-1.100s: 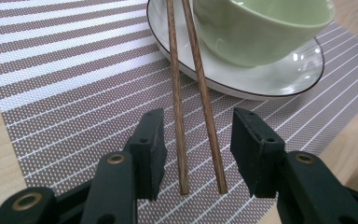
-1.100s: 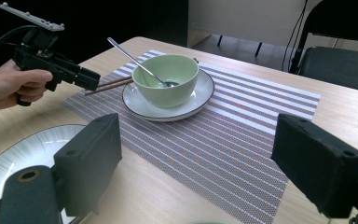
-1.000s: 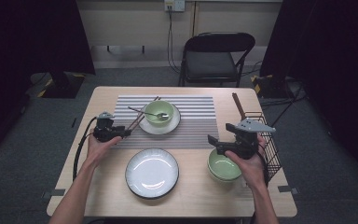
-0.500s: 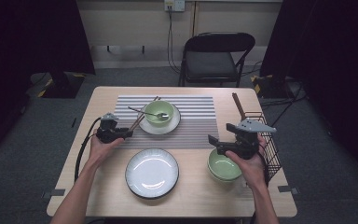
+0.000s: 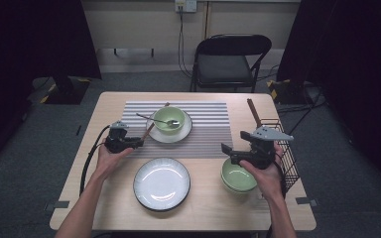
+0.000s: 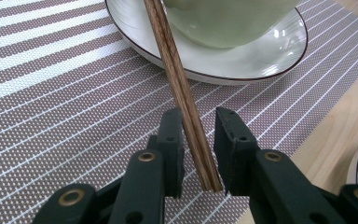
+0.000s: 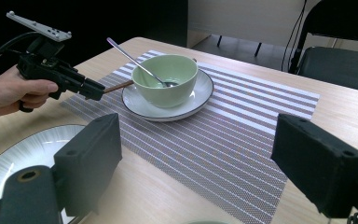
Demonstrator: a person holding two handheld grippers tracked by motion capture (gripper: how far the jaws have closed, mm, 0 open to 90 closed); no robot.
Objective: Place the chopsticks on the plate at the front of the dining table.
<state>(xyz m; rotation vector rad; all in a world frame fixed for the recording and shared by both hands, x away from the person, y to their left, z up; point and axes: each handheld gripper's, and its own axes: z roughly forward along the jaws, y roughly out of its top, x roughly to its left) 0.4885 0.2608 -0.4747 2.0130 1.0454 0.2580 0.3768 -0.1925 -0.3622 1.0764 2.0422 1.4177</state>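
A pair of brown wooden chopsticks (image 5: 150,127) leans on the rim of a white plate (image 5: 178,135), its near end on the striped placemat (image 5: 208,129). My left gripper (image 5: 140,143) has just been closing; its jaws straddle the chopsticks' (image 6: 177,79) near end with thin gaps left, so it is open. In the right gripper view the left gripper (image 7: 98,89) points at the plate. A green bowl (image 5: 168,119) with a metal spoon (image 5: 154,119) stands on that plate. My right gripper (image 5: 235,144) hangs wide open over a second green bowl (image 5: 238,178), holding nothing.
An empty white plate with a dark rim (image 5: 161,183) lies near the front middle. A black wire basket (image 5: 284,153) sits at the table's right edge, a brown stick (image 5: 253,111) poking out of it. A black chair (image 5: 228,64) stands behind the table.
My left gripper has slid a little to the right onto the chopsticks' end and its jaws have narrowed around them. The right gripper has kept still.
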